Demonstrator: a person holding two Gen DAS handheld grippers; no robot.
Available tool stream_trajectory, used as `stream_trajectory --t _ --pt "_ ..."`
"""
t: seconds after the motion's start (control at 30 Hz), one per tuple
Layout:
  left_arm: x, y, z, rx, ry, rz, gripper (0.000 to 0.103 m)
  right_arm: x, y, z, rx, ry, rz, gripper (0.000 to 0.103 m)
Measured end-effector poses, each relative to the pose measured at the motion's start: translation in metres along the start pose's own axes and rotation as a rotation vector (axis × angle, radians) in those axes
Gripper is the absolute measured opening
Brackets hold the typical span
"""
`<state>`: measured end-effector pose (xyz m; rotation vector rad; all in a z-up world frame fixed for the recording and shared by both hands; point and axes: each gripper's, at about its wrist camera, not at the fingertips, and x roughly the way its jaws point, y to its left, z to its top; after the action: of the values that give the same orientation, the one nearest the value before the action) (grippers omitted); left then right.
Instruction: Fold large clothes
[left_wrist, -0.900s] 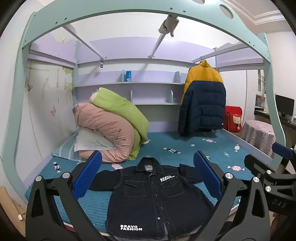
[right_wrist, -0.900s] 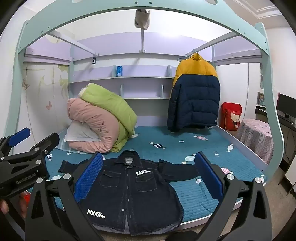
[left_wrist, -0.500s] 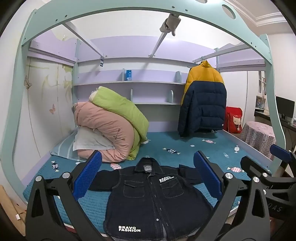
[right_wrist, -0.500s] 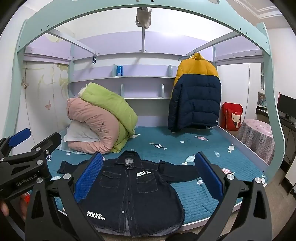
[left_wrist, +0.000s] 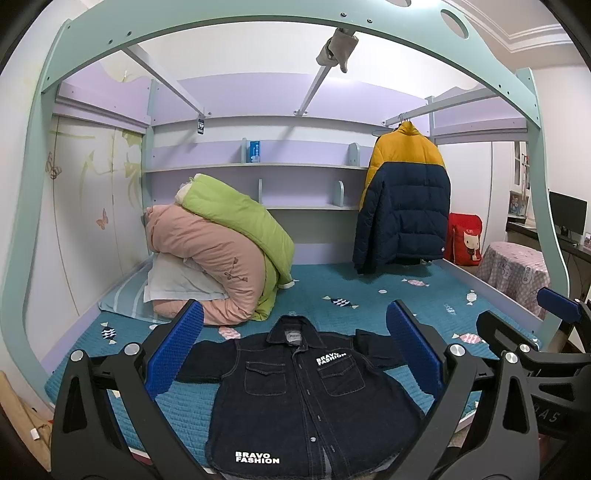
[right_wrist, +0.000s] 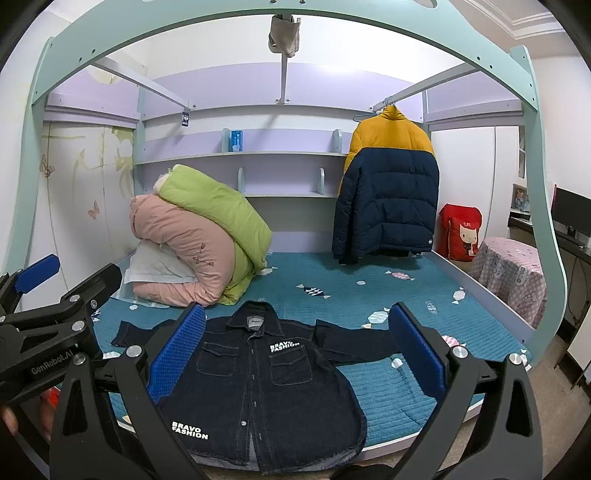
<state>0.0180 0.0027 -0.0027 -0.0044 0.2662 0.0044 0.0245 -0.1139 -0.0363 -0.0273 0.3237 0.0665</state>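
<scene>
Dark denim button-front jacket (left_wrist: 306, 398) flat on teal quilted bed (left_wrist: 369, 295); rolled pink and green duvets (left_wrist: 221, 258) behind it; both grippers' (left_wrist: 293, 354) (right_wrist: 297, 350) fingers wide, empty.

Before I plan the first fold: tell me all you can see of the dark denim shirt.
The dark denim shirt lies flat, front up and buttoned, on the teal bedspread, collar toward the wall, hem at the near edge. Both sleeves spread sideways. It has two chest pockets and white BRAVO FASHION prints. Neither gripper touches it.

Dark matt denim jacket (left_wrist: 303, 398), quilted teal cloth bedspread (left_wrist: 369, 295), puffy padded coat (left_wrist: 404, 206)
</scene>
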Motion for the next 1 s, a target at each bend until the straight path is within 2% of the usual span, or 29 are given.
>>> stream_trajectory --t 1.0 --pt "0.0008 -0.0050 -0.0092 0.003 0.010 0.002 0.098 -0.0063 -0.0083 0.0019 0.003 -0.006 -0.005 0.096"
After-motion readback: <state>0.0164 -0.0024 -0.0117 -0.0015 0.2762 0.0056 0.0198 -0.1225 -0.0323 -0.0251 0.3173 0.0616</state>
